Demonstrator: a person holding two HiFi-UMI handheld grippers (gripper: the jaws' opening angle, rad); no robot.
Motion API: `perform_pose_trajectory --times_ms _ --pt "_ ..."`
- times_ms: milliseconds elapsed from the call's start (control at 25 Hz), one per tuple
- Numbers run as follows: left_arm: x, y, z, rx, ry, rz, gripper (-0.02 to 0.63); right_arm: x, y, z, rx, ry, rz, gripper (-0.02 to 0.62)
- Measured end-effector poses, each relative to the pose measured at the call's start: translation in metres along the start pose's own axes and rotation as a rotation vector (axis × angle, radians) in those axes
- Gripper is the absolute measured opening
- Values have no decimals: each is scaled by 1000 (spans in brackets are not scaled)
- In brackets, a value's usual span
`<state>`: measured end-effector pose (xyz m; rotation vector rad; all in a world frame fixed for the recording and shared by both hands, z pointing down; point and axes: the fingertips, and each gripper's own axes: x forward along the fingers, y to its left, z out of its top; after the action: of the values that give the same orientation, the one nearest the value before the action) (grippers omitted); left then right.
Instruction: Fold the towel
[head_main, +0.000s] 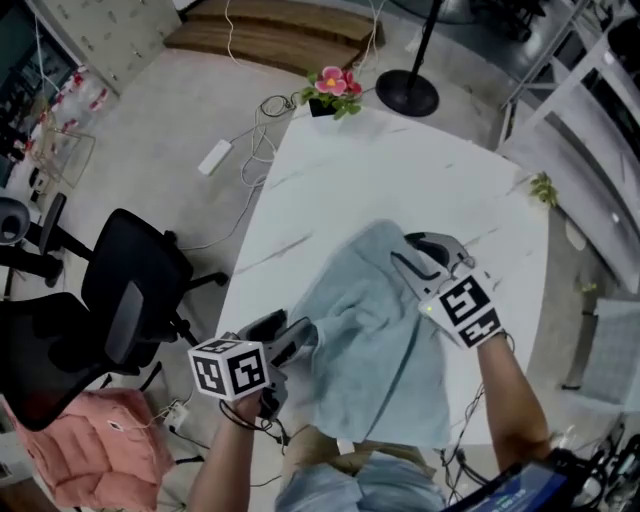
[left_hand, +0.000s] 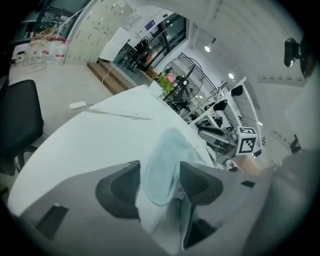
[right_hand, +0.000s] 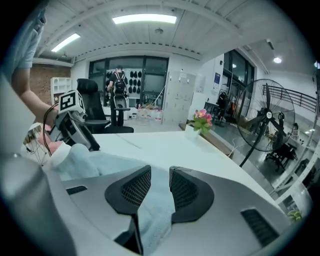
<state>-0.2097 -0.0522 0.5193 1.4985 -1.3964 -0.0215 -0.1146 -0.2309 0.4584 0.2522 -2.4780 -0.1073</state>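
Towel (head_main: 380, 350) is gripped by left gripper (head_main: 303, 336) and right gripper (head_main: 403, 251) on table (head_main: 400, 170), flowerpot (head_main: 335, 92) beyond.

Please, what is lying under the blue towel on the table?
Under the towel only the white table is seen, showing around its edges. The tabletop beneath the cloth is covered, so anything flat hidden there cannot be seen.

Nothing legible anywhere. The cubes on the left tongs (head_main: 297, 336) and right tongs (head_main: 416, 250) carry only black-and-white square patterns. A tag (left_hand: 181, 190) on the towel (left_hand: 165, 165) has a blurred red mark; the far wall's blue sign (right_hand: 217, 78) is too small to read.
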Motion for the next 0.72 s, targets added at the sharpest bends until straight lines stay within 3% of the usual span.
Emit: perform_pose_trajectory --times_ms 240,440,600,720 --pt "12 13 -4 6 166 58 21 35 -15 -37 26 117 27 146" --pt "14 6 -3 77 228 27 35 52 -18 -43 51 138 35 158" --pt "13 -4 -2 102 221 5 170 56 -15 -39 55 127 40 157" --pt "14 3 -4 181 252 87 118 54 -12 -38 51 120 40 156"
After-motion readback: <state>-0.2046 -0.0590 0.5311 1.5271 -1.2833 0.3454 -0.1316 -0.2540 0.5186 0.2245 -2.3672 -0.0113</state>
